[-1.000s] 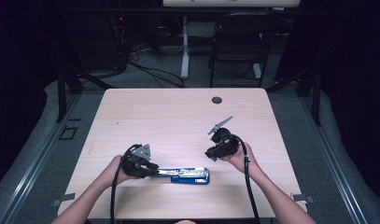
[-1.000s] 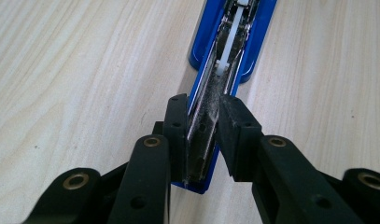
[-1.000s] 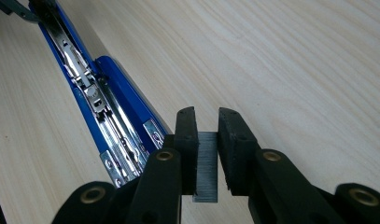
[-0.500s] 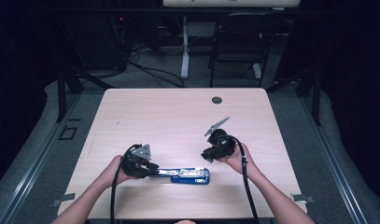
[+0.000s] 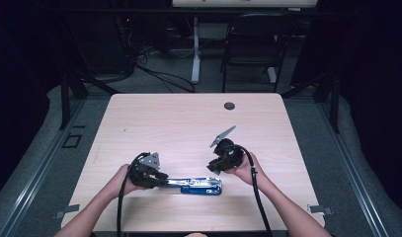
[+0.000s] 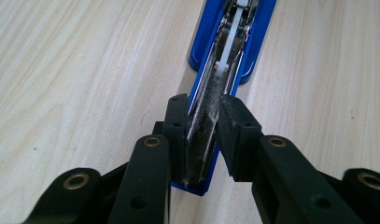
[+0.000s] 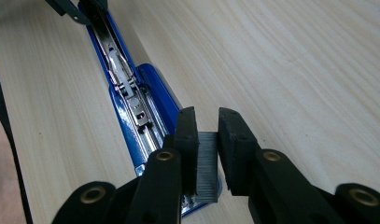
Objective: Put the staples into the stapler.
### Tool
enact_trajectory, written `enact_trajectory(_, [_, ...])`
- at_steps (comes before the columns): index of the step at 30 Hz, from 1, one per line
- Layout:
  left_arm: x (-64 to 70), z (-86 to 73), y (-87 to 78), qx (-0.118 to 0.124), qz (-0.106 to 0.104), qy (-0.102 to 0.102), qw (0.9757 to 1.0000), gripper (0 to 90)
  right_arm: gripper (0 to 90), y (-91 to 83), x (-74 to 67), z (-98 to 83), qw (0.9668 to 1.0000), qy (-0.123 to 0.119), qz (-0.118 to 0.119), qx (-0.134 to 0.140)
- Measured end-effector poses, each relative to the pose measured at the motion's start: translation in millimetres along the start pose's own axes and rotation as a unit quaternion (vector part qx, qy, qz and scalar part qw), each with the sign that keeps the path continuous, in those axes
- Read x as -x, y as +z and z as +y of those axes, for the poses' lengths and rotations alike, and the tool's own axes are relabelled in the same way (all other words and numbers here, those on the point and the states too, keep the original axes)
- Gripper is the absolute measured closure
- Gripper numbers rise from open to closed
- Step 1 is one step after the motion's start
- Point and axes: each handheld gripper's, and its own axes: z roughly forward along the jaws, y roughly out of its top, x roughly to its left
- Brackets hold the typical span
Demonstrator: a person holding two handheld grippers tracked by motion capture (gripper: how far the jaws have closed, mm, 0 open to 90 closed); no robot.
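Stapler open near the table's front edge, long axis left to right. Left gripper clamped on its metal arm. Right gripper just above the right end, pinching probably a staple strip.

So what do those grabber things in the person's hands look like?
Each one is a chunky black tool. The left gripper has a grey three-cornered plate on top, and so does the right gripper. Up close, each has two black jaws with blocky flat pads and little brass-coloured rivets at the joints. A black cable trails back from each. The forearms are bare, with no sleeves showing.
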Motion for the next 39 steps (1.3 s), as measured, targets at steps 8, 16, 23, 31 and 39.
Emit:
enact_trajectory(8, [0.5, 0.6, -0.7, -0.006, 0.007, 0.001, 1.0000, 73.6, 78.7, 5.7, -5.0, 1.8, 0.9998, -0.012, 0.011, -0.007])
enact_trajectory(16, [0.5, 0.6, -0.7, -0.006, 0.007, 0.001, 1.0000, 73.6, 78.7, 11.8, -10.3, 1.3, 0.9993, -0.027, 0.025, -0.010])
enact_trajectory(23, [0.5, 0.4, -0.5, -0.005, 0.005, 0.001, 1.0000, 73.6, 78.7, 17.2, -13.2, 0.8, 0.9983, -0.041, 0.038, -0.014])
enact_trajectory(31, [0.5, 0.6, -0.7, -0.006, 0.007, 0.002, 1.0000, 73.6, 78.7, 19.9, -13.7, -0.4, 0.9968, -0.057, 0.052, -0.019])
enact_trajectory(39, [0.2, 0.1, -0.1, -0.001, 0.002, 0.000, 1.0000, 73.6, 78.6, 21.8, -13.2, -2.0, 0.9947, -0.080, 0.062, -0.015])
